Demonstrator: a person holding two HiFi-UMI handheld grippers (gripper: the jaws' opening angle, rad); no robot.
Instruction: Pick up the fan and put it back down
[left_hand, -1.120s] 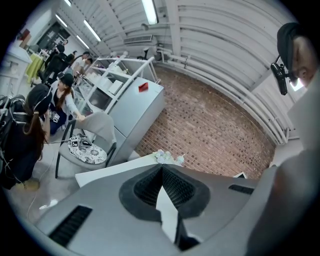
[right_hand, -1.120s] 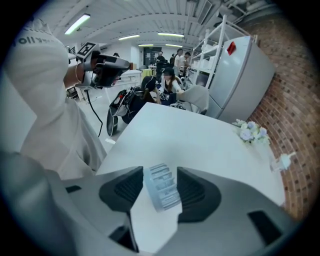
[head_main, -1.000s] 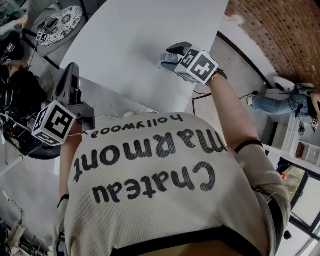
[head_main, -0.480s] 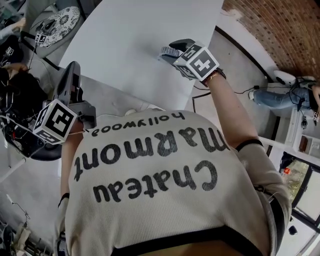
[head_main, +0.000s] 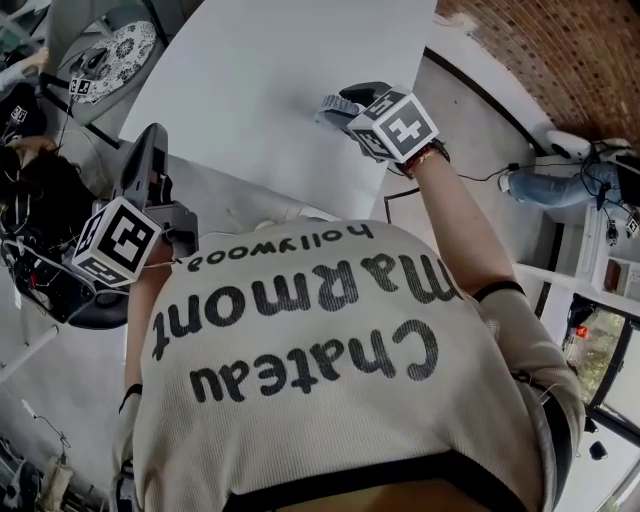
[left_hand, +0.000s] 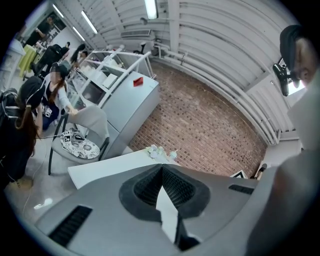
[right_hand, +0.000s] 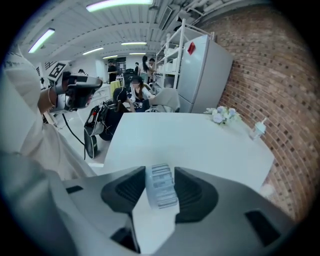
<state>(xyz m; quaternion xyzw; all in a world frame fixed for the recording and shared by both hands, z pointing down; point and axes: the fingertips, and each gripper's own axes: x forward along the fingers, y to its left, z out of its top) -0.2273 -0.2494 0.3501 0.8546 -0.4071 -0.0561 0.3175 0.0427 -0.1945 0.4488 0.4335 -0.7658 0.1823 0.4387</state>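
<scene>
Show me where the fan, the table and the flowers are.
fan (right_hand: 161, 186), right gripper view, ribbed front.
table (right_hand: 190, 142), right gripper view, bare top.
flowers (right_hand: 220, 115), right gripper view, the blooms.

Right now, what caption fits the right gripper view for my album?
Right gripper, jaws just closing, grips a small white fan over the white table.

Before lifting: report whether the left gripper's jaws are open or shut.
Shut. The grey left gripper shows black ribbed jaws meeting at the tips, nothing between.
</scene>
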